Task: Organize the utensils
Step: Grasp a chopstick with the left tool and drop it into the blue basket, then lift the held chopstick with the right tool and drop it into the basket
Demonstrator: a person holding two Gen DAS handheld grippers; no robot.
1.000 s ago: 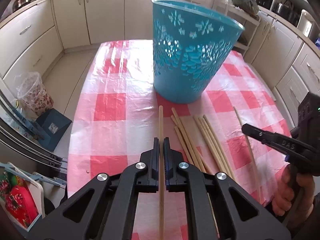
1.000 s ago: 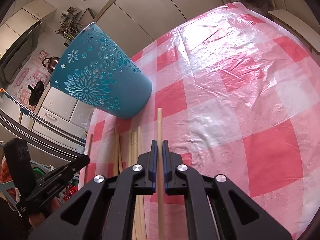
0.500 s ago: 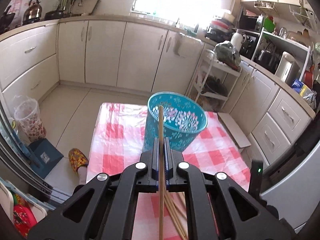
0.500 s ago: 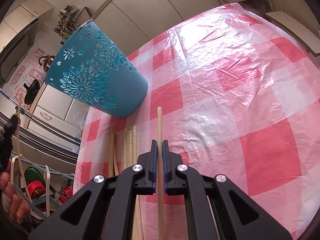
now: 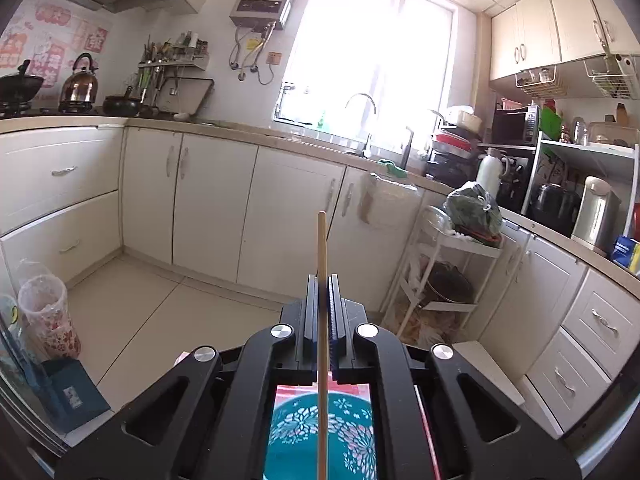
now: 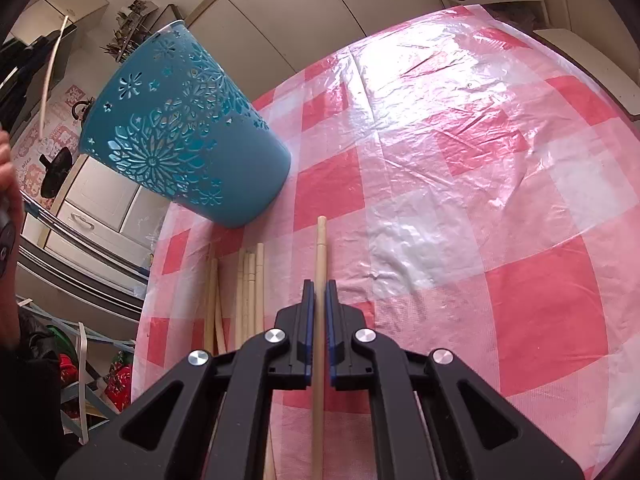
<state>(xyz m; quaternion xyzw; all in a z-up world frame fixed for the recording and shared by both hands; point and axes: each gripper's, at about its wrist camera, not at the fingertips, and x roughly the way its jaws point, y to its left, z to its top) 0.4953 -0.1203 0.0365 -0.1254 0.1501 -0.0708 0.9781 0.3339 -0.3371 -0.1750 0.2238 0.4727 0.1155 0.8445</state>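
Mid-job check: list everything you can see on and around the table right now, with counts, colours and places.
basket: one, teal, on the table's far left.
tablecloth: one, red and white check, covering the table.
loose chopsticks: about six, pale wood, lying on the cloth before the basket.
held chopsticks: two, pale wood, one in each gripper.
kettle: one, metallic, on the stove.
left gripper: black, raised, shut on a chopstick.
right gripper: black, low over the cloth, shut on a chopstick.

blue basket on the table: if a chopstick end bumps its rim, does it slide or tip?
The basket looks like thin plastic with cut-out walls, so probably light and easy to shove. It is tall and narrows toward its base, so a rim knock may well tip it. The glossy plastic tablecloth likely offers little grip, so a low push probably slides it.
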